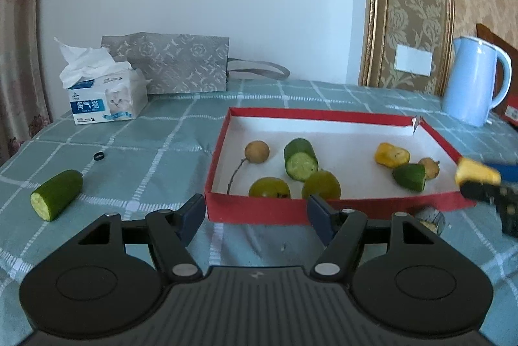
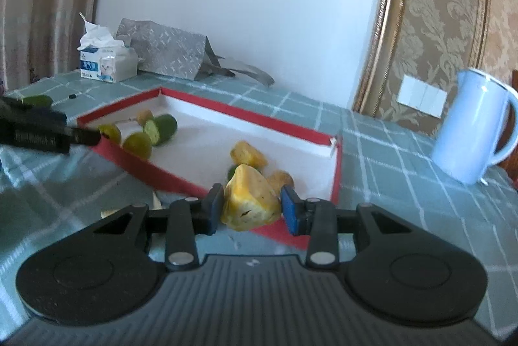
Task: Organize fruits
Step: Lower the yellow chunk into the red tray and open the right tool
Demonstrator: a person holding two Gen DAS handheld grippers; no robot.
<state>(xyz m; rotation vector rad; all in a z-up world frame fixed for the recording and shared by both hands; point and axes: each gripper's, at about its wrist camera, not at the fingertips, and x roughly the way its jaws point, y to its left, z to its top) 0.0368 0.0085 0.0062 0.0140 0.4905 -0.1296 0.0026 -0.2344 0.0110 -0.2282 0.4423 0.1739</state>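
Observation:
A red-rimmed box (image 1: 255,210) with a white floor holds two brown round fruits, two green round fruits (image 1: 269,187), a cut cucumber piece (image 1: 300,159), a yellow chunk (image 1: 391,155) and a small green piece (image 1: 409,177). My left gripper (image 1: 255,216) stands open just before the box's near wall, with nothing between its fingers. Another cucumber piece (image 1: 56,195) lies on the cloth to its left. My right gripper (image 2: 252,206) is shut on a yellow fruit chunk (image 2: 251,203), held over the near right corner of the box (image 2: 259,119). That gripper (image 1: 485,187) also shows at the right edge of the left wrist view.
A tissue box (image 1: 103,99), a grey patterned paper bag (image 1: 168,64) and a light blue kettle (image 1: 472,80) stand at the back of the green checked tablecloth. A small black ring (image 1: 98,156) lies near the loose cucumber. A cut scrap (image 1: 430,219) sits before the box's right corner.

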